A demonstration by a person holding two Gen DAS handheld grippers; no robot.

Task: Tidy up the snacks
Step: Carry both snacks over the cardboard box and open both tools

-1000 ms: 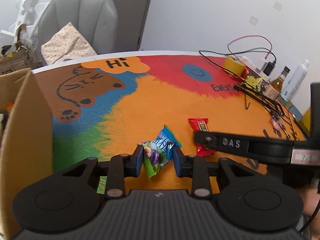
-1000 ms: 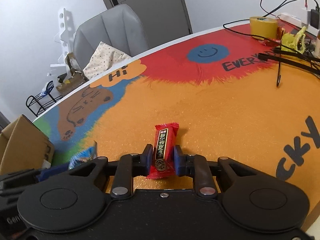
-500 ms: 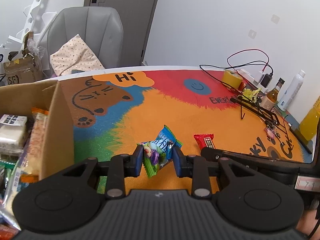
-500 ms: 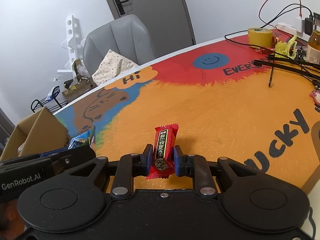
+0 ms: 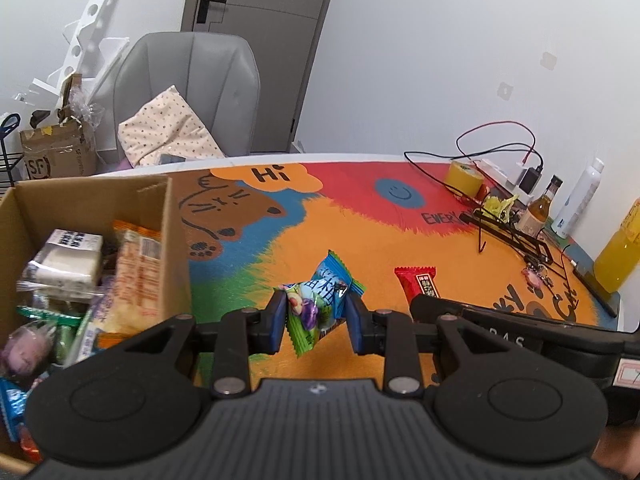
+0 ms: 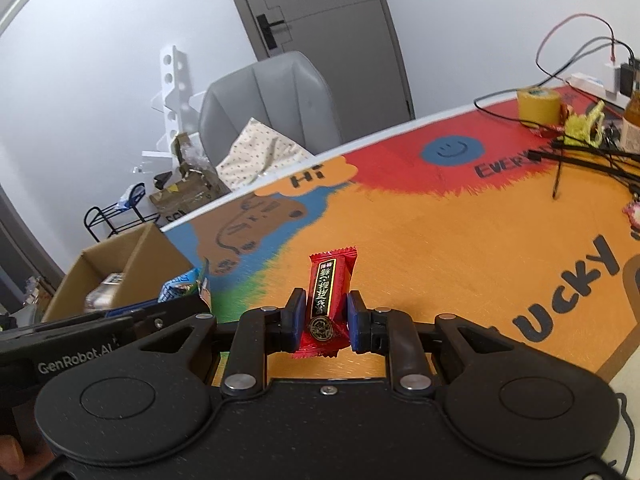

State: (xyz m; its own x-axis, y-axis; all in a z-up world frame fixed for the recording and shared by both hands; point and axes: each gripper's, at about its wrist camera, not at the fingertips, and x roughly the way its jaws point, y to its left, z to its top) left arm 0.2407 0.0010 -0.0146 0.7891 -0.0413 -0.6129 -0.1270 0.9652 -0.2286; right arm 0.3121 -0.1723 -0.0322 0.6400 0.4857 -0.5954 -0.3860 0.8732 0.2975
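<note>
My left gripper (image 5: 318,312) is shut on a blue and green snack packet (image 5: 320,300) and holds it above the colourful table mat, just right of an open cardboard box (image 5: 92,188) with several wrapped snacks inside. My right gripper (image 6: 322,316) is shut on a red snack bar (image 6: 329,296) and holds it above the orange part of the mat. The red bar also shows in the left wrist view (image 5: 418,284), with the right gripper's body beside it. The box (image 6: 132,256) and the blue packet (image 6: 182,286) show at the left of the right wrist view.
A yellow tape roll (image 5: 464,178), cables, a black wire rack (image 5: 512,236), bottles (image 5: 540,210) and a yellow drink bottle (image 5: 618,252) stand along the table's far right. A grey chair (image 5: 184,88) with a cushion is behind the table. The table edge is close at the right (image 6: 624,364).
Both grippers have lifted and drawn back with their snacks. The left gripper has moved left, so the inside of the cardboard box has come into view.
</note>
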